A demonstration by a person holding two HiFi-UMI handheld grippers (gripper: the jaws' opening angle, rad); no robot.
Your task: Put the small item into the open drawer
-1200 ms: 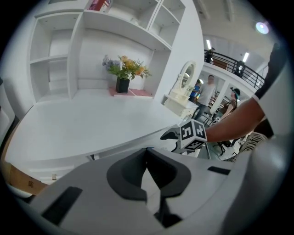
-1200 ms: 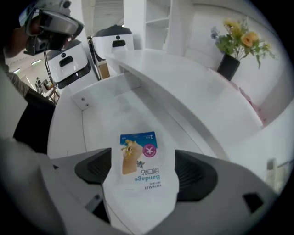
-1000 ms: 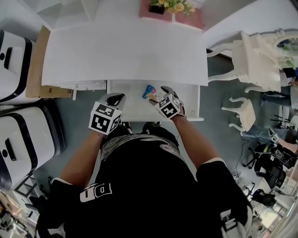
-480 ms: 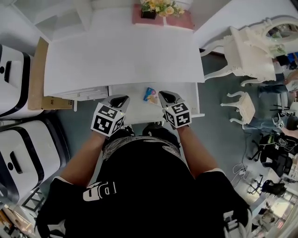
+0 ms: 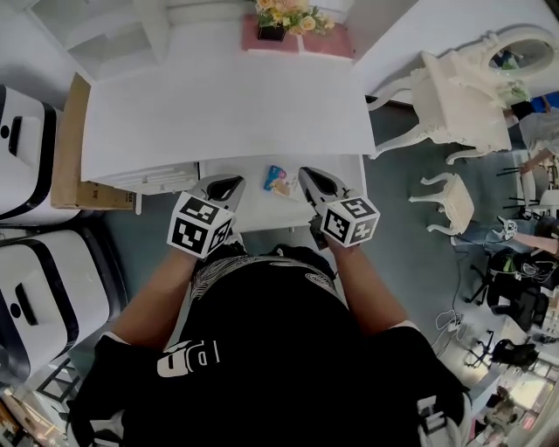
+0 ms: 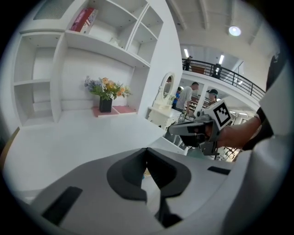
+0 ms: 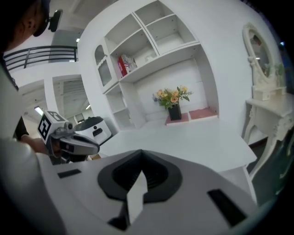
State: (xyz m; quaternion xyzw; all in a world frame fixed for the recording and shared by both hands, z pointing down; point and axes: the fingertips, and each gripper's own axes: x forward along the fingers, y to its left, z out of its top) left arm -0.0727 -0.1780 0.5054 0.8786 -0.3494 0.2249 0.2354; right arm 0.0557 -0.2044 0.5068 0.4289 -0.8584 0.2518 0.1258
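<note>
Grippers first: left gripper (image 5: pixel 229 182) & right gripper (image 5: pixel 307 173) both closed, nothing held, above the open drawer (image 5: pixel 262 212). Small item (image 5: pixel 279 179) lies inside drawer, btwn their tips. Beyond: white desk (image 5: pixel 227 105), flowers (image 5: pixel 286 12) at back.

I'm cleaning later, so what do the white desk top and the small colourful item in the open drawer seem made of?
The white desk top looks like painted or laminated board: flat, even, matte, no grain. The small blue, pink and yellow item in the white open drawer looks like printed plastic or paper packaging, but it's too small to tell.
</note>
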